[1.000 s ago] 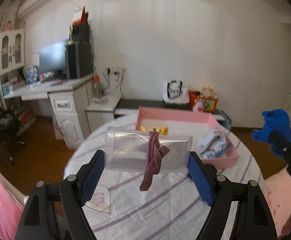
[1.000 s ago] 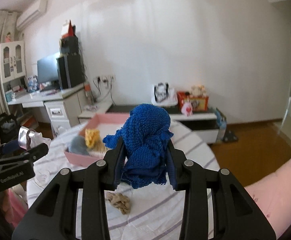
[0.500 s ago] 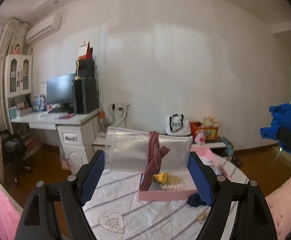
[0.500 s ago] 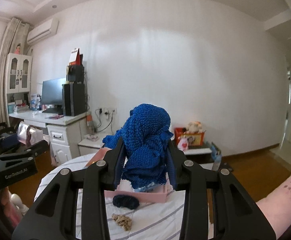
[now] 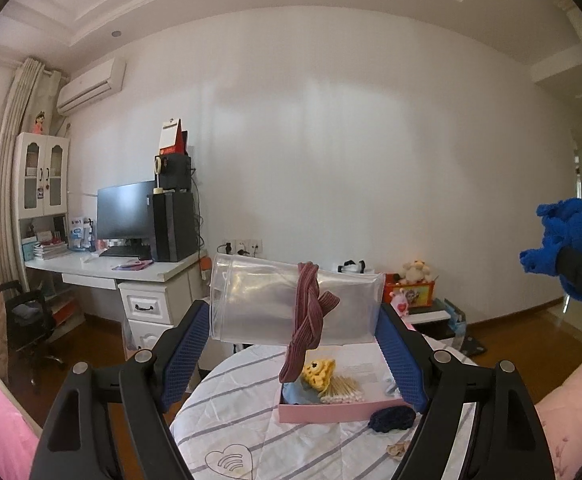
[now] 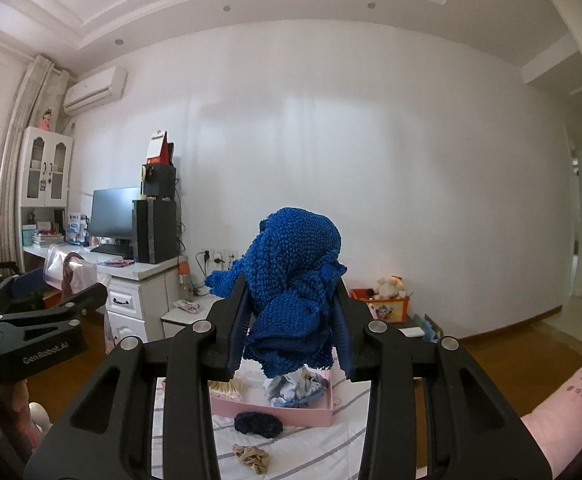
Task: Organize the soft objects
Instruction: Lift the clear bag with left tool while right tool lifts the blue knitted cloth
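My left gripper is shut on a clear plastic cylinder lying crosswise between its blue pads, with a maroon braided headband looped around it and hanging down. My right gripper is shut on a bunched blue knitted piece, which also shows at the right edge of the left wrist view as the blue knit. Both are held high above the round table. Below, a pink tray holds a yellow knit item, cotton swabs and a light patterned cloth.
A dark blue scrunchie and a beige scrunchie lie on the striped tablecloth in front of the tray. A white desk with a monitor stands at the left, a low shelf with toys along the far wall, pink bedding at the right.
Both grippers rose and tilted up from looking down at the table to looking at the wall. The tray and table dropped low in both views. Both grips are unchanged.
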Available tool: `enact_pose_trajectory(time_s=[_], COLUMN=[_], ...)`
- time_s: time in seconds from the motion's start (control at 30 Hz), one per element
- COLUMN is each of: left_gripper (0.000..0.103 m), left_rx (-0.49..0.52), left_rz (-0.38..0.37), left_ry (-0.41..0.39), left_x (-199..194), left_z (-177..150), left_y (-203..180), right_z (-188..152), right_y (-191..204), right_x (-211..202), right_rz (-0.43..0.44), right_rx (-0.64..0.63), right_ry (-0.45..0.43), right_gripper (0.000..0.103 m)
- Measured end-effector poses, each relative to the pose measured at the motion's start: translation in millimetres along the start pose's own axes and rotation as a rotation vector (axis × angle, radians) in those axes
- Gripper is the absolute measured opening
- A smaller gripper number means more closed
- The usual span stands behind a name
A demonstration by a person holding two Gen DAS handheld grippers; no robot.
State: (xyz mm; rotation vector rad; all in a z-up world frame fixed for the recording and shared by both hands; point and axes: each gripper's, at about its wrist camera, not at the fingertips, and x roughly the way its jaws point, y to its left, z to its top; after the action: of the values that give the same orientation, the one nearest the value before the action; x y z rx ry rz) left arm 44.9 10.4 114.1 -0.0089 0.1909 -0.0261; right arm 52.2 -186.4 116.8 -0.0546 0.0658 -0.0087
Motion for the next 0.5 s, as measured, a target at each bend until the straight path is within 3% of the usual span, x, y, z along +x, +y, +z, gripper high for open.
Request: enact_pose_trajectory(time_s=[0.23,0.5], left_gripper=[0.079,0.079], left_rx=[0.010,0.013], left_rz=[0.020,0.018], left_ry=[0.015,0.022], left_x=[2.5,11.5], left_z=[-17.8,-15.1], left_y=[-7.1,-11.0], right_z=[-4.6,-3.8], right_y=[-4.3,-6.9], right_x=[-12.6,-12.6], right_rz=[0.013,0.013], right_rx=[-0.005,-0.003], right_ry=[-0.016,-0.004], right_gripper=[0.034,0.034])
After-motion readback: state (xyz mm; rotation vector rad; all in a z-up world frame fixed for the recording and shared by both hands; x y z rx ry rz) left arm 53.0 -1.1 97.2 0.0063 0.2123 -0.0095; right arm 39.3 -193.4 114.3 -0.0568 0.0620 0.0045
